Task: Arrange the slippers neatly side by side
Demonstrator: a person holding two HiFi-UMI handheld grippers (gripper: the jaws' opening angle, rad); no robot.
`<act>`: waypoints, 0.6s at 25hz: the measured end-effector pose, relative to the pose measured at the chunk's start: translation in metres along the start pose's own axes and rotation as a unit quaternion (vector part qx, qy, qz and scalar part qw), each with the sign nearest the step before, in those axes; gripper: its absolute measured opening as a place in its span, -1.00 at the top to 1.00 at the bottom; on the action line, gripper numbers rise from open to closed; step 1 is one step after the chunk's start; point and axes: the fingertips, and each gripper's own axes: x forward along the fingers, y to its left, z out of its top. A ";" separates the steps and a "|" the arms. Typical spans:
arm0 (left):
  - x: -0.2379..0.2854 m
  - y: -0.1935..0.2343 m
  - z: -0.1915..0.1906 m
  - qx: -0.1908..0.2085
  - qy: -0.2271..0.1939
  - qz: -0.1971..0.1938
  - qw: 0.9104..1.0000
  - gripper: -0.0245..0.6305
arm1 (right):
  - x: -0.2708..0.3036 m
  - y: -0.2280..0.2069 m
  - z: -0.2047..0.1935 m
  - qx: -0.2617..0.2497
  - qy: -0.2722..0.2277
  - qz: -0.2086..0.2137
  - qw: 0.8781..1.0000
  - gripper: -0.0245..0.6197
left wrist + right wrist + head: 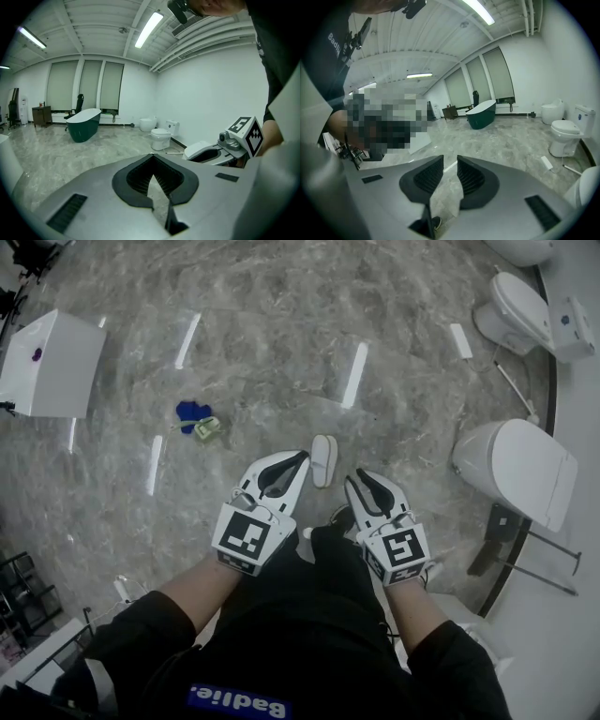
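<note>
Person standing on a grey marble floor point(281, 343), the head view looking down over both arms.

- Left hand-held gripper point(302, 457): pads pressed together at the tips, with nothing caught between them. Its own view point(152, 155) shows only floor through the slot below the tips.
- Right hand-held gripper point(356, 480): jaws spread a little, with a narrow gap point(450, 161) between the ribbed pads. There is nothing in the gap, only bare floor behind it.
- White slipper point(323, 460): flat on the floor, just ahead of the two gripper tips and between them, touching neither. It lies well in from the floor's edges.
- Second white slipper-shaped piece point(461, 340): lying alone near the floor's right edge, well apart from the first and close to the far toilet point(516, 306). Too small to confirm what it is.
- Nearer toilet point(520, 470): against the same right edge.
- White box point(52, 362): near the left edge.
- Blue object point(192, 412): left of the slipper, with a small pale item touching it.
- Dark green bathtub point(83, 124): stands at the far end of the floor.
</note>
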 end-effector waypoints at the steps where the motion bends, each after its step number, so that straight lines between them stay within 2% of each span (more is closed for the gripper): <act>1: 0.004 0.003 -0.004 -0.001 0.003 0.002 1.000 0.92 | 0.006 -0.003 -0.007 -0.002 0.005 0.002 1.000 0.68; 11: 0.026 0.037 -0.061 -0.009 0.021 0.020 1.000 0.92 | 0.074 -0.015 -0.102 -0.006 0.084 0.018 0.996 0.28; 15: 0.033 0.049 -0.094 -0.019 0.039 0.023 0.999 0.92 | 0.105 -0.014 -0.148 0.001 0.116 0.020 0.993 0.26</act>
